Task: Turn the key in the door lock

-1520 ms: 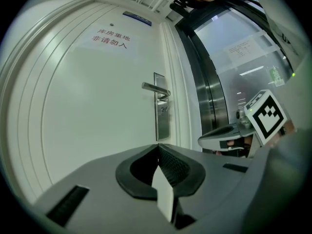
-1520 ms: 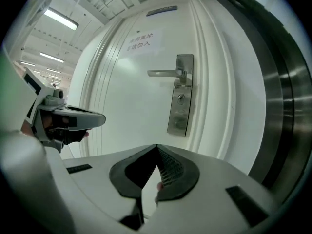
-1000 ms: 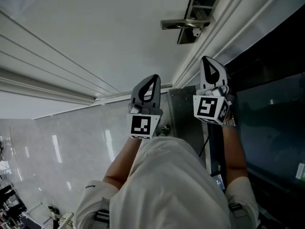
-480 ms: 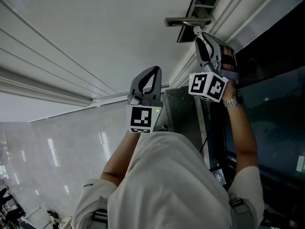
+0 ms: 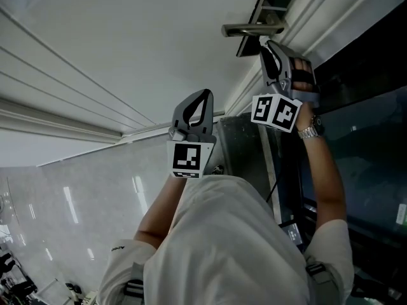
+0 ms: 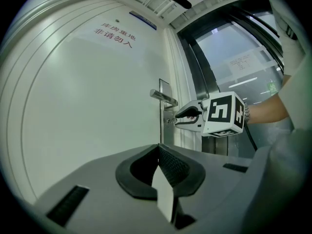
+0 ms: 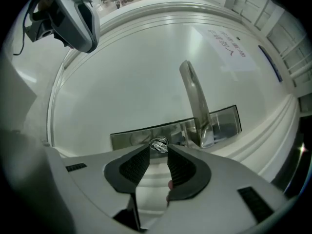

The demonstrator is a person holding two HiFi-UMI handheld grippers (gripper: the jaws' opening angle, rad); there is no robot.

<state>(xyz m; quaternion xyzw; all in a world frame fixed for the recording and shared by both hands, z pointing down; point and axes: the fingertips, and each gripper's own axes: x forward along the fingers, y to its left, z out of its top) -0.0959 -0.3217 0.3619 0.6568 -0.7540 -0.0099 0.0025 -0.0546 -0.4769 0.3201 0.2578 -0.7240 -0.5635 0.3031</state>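
While the fingers [image 7: 134, 165] of the right gripper [image 7: 158, 153], just opened halfway, sit around the key [image 7: 159, 145] in the door lock [image 7: 127, 139], maybe not squeezing, nothing shows it turned.

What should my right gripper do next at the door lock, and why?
Probably close the right gripper on the key. Its jaws have just been opening and stand apart, the key's head between their tips but not pinched, seated in the lock plate. A grip must come before any turn.
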